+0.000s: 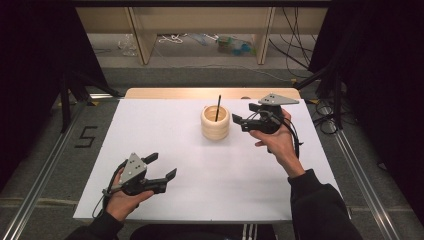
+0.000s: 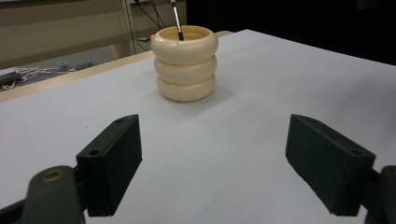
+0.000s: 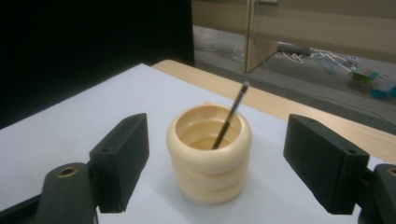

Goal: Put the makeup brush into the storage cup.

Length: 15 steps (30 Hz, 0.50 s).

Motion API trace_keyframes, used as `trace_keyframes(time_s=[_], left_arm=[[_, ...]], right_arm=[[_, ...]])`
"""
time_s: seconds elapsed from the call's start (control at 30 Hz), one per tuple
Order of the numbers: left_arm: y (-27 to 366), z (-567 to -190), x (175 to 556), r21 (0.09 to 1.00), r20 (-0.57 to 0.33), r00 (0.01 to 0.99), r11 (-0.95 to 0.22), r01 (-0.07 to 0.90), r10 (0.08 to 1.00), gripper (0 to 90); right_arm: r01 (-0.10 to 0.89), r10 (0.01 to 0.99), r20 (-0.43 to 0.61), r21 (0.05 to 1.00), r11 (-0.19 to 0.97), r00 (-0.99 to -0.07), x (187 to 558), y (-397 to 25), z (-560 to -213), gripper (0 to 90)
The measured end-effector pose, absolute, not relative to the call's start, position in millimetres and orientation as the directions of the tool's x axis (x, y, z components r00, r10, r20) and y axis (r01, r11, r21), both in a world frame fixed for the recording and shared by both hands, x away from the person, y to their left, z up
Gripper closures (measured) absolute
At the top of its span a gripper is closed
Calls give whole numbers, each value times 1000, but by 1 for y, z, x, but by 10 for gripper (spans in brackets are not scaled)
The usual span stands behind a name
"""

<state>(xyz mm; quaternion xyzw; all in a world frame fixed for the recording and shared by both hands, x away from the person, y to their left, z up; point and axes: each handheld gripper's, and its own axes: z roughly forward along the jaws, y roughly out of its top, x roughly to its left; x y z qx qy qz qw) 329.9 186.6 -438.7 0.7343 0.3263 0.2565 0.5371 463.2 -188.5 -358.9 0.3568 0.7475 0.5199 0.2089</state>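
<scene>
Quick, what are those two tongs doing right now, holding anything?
Left tongs: open, holding nothing, over the white table.
Right tongs: open, empty, beside the cream holder.

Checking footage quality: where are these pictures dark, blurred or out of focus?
High view: table evenly lit, surroundings black at both sides. Left gripper view: holder fairly sharp, near fingers soft. Right gripper view: holder and pen clear, fingers soft, left background black.

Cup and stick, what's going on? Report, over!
Left gripper open, low near table edge. Right gripper open beside cream ringed cup. Black stick leaning inside cup. Nothing blocking.
</scene>
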Motion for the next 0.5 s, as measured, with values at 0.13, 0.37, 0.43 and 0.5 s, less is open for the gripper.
trace_keyframes(time_s=[0.13,0.37,0.43,0.5], left_arm=[[187,-439,330,956,26,655,-210,204,756,186],[187,-439,330,956,27,653,-210,203,757,186],[187,-439,330,956,27,653,-210,204,757,186],[187,-439,330,956,28,654,-211,204,756,186]], right_arm=[[314,747,65,928,198,-661,458,-192,-360,239],[308,745,52,928,210,-665,450,-196,-364,215],[298,741,43,930,216,-670,447,-196,-365,215],[292,734,42,932,216,-677,444,-197,-366,213]])
